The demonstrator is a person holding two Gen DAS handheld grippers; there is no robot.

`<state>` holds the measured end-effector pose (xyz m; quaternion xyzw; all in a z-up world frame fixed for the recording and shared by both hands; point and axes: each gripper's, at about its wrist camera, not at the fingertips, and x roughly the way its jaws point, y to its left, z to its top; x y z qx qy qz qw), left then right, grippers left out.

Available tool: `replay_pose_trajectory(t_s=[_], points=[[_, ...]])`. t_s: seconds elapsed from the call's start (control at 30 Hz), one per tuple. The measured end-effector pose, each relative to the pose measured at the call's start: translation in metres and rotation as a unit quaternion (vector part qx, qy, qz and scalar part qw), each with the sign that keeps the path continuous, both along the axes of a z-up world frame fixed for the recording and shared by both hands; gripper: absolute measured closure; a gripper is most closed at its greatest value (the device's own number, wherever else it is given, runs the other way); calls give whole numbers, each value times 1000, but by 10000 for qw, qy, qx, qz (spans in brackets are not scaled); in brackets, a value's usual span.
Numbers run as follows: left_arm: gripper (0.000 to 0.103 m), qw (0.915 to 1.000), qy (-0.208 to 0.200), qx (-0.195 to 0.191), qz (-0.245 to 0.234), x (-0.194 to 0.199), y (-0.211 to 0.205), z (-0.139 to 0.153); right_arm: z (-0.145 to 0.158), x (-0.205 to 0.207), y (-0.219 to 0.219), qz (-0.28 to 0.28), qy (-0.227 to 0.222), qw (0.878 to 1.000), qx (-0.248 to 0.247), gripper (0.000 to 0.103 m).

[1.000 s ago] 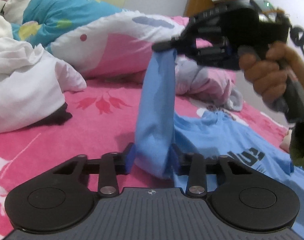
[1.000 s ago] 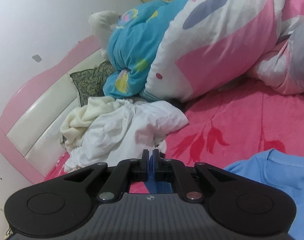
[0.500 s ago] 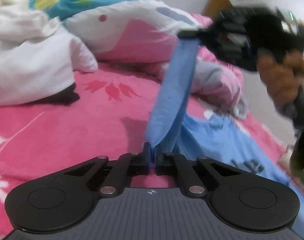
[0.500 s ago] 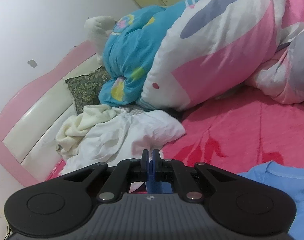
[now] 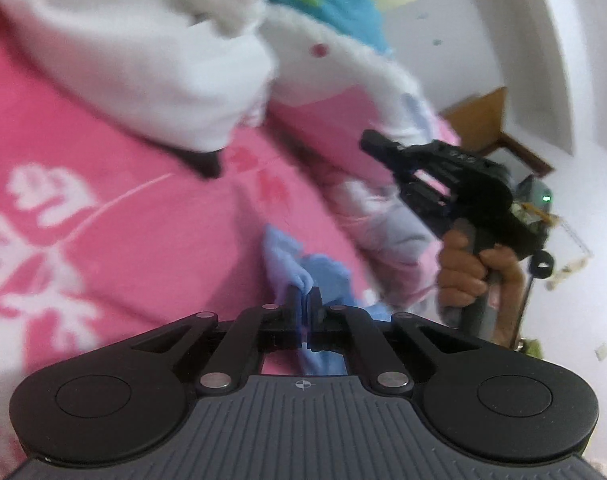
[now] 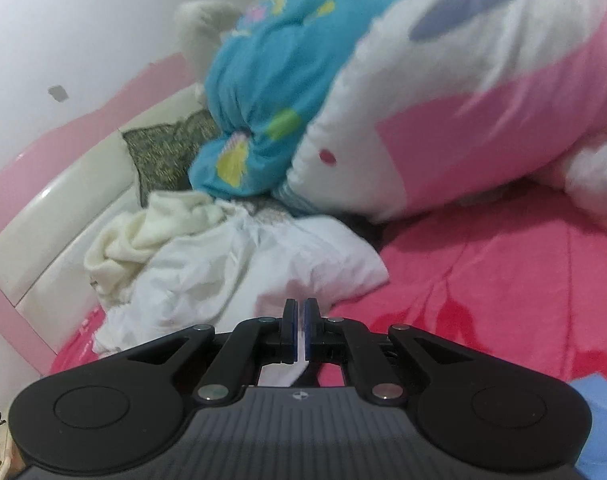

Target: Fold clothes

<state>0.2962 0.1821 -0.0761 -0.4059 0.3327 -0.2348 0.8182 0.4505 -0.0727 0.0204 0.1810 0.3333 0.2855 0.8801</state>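
Left to right in the left wrist view: a heap of white laundry [image 5: 151, 60] lies at 11 o'clock on the pink bed cover [image 5: 103, 216], well apart from the work, evidently set aside as garments awaiting their turn. At centre, the left gripper [image 5: 303, 300] has its jaws clamped together on a bunched edge of the blue shirt [image 5: 299, 268], the cloth rising just above the fingertips and trailing down beneath the gripper body; the pinch at an edge, not the bulk, suggests the shirt is held there so a fold can be drawn from that point. At 3 o'clock the right gripper [image 5: 373, 144], carried in the person's right hand [image 5: 469, 272], stands raised clear of the bed and apart from the shirt, pointing toward the bedding; no cloth hangs from it in this view. The right wrist view bears this out: the pads [image 6: 289, 328] stand almost together with a narrow slit between them, and only the white laundry beyond shows through it, so the gripper holds nothing. In that view the white laundry sits at 9 o'clock against the headboard [image 6: 63, 200], the rolled duvet [image 6: 463, 92] at 1 o'clock, and a corner of the blue shirt at 4 o'clock on the bed. Judged from this, the fold is in hand, not complete.
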Motion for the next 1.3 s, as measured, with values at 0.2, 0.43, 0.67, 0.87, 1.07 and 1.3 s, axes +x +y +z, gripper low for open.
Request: replay_pose_trajectory(t_s=[0.2, 0.43, 0.67, 0.87, 1.07, 1.3], points=[[91, 9993, 282, 219, 61, -3, 11, -5, -26, 4, -13, -60, 989, 9951, -49, 93], [50, 9894, -603, 1322, -26, -21, -11, 19, -42, -11, -28, -233, 1919, 9808, -241, 60], [38, 9712, -828, 2234, -25, -23, -35, 22, -62, 1, -1, -220, 2491, 9641, -891, 51], [47, 9751, -662, 2114, 83, -19, -29, 16, -63, 20, 37, 158, 2420, 9681, -632, 49], [48, 9786, -505, 1984, 195, -16, -24, 11, -47, 15, 42, 324, 2069, 9777, 144, 46], [60, 9813, -402, 1836, 411, -16, -23, 8, -50, 17, 43, 15, 2132, 9743, -728, 46]])
